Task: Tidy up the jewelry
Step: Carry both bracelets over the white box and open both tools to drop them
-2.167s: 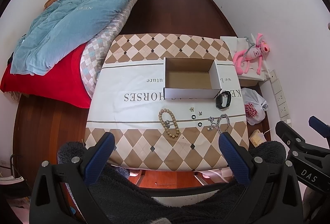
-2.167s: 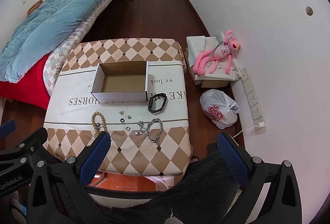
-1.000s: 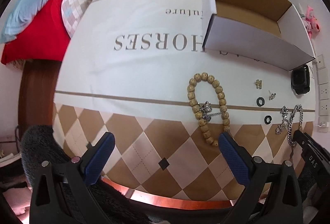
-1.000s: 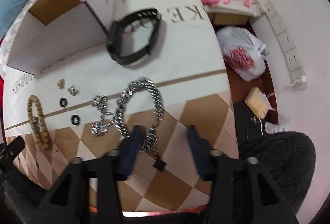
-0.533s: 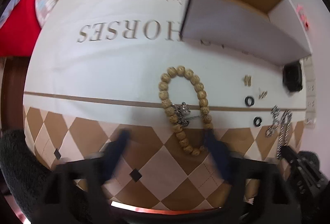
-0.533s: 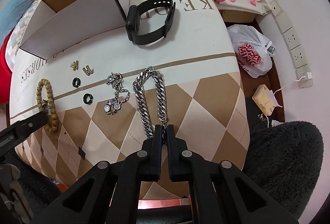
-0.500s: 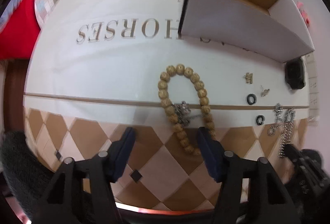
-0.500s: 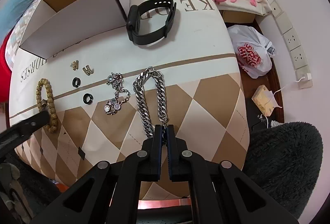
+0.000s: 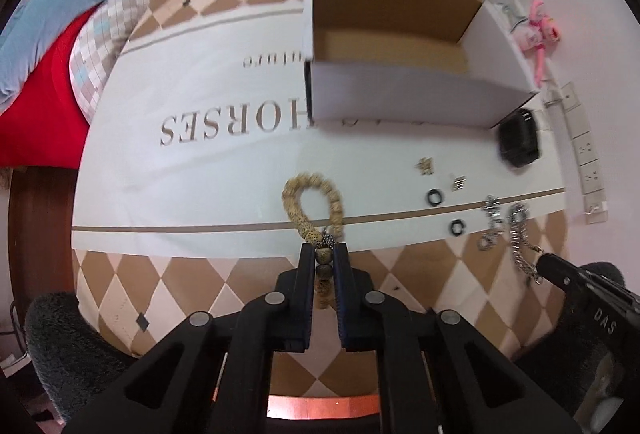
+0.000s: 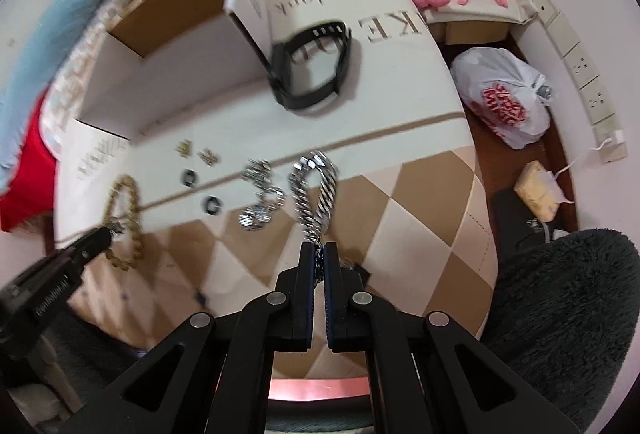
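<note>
The left hand-held gripper [image 9: 324, 258] pinches the near end of the bead bracelet [image 9: 312, 194], whose loop lies on the tabletop [image 9: 200, 186]. The right hand-held gripper [image 10: 319, 254] pinches the chain [image 10: 316, 186] by its near end. Rings [image 9: 435, 197], a charm bracelet [image 10: 262, 194] and a black band [image 10: 316, 66] lie before the open box [image 9: 400, 90].

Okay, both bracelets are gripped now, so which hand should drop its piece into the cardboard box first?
Probably left. The left gripper, shut on the bead bracelet, sits roughly opposite the box. The right gripper, shut on the silver chain, is farther off, with the black watch between.
</note>
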The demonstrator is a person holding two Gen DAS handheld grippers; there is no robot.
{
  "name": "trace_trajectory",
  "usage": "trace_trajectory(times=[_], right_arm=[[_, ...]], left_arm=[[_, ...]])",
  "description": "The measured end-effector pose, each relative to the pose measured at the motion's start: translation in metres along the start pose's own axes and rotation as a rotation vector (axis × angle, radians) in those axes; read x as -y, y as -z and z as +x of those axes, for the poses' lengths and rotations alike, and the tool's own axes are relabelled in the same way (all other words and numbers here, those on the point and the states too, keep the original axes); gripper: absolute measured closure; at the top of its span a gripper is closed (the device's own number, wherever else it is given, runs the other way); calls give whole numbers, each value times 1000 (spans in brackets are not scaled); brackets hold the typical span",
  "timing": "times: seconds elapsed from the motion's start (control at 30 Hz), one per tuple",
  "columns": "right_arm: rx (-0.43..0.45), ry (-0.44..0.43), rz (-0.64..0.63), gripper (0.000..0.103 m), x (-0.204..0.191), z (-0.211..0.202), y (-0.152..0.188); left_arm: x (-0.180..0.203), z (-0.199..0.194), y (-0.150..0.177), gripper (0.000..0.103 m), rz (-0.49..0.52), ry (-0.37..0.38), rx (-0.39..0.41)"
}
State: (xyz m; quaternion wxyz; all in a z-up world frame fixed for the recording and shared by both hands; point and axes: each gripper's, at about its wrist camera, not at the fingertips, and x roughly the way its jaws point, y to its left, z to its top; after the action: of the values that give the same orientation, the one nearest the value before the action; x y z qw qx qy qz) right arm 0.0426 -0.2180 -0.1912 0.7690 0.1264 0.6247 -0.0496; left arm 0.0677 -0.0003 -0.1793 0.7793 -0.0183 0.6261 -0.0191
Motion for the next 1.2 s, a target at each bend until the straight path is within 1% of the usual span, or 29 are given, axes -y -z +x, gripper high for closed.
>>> trace_trajectory(times=[0.1, 0.17, 0.2, 0.43, 0.53, 0.6, 0.73, 0.87, 1.03, 1.17, 1.2], right_arm=[[21, -59, 19, 99, 0, -16, -5], [34, -98, 27, 99, -1, -28, -9], [38, -115, 30, 99, -3, -32, -10], [83, -252, 8, 99, -24, -79, -31], [124, -292, -33, 99, -40, -104, -46], [152, -308, -76, 99, -54, -118, -60], [199, -274, -160, 99, -79, -127, -93], [199, -219, -202, 99, -98, -109, -128], [143, -166, -216, 99, -105, -73, -167], [111, -121, -233, 99, -108, -47, -184], [99, -109, -246, 99, -110, -41, -189]], left_arm=[[-5, -20, 1, 97, 0, 26, 26], [-3, -31, 2, 97, -4, 59, 40], [-5, -31, -4, 97, -3, 73, 46], [7, -83, -34, 97, 13, 171, 132], [8, -101, -56, 97, 12, 222, 162], [10, -108, -75, 97, 17, 233, 181], [10, -105, -114, 97, 31, 210, 203], [5, -81, -143, 97, 25, 202, 166], [-2, -45, -168, 97, 4, 207, 96], [-7, -21, -182, 96, -24, 228, 41], [-8, -18, -184, 96, -41, 223, 27]])
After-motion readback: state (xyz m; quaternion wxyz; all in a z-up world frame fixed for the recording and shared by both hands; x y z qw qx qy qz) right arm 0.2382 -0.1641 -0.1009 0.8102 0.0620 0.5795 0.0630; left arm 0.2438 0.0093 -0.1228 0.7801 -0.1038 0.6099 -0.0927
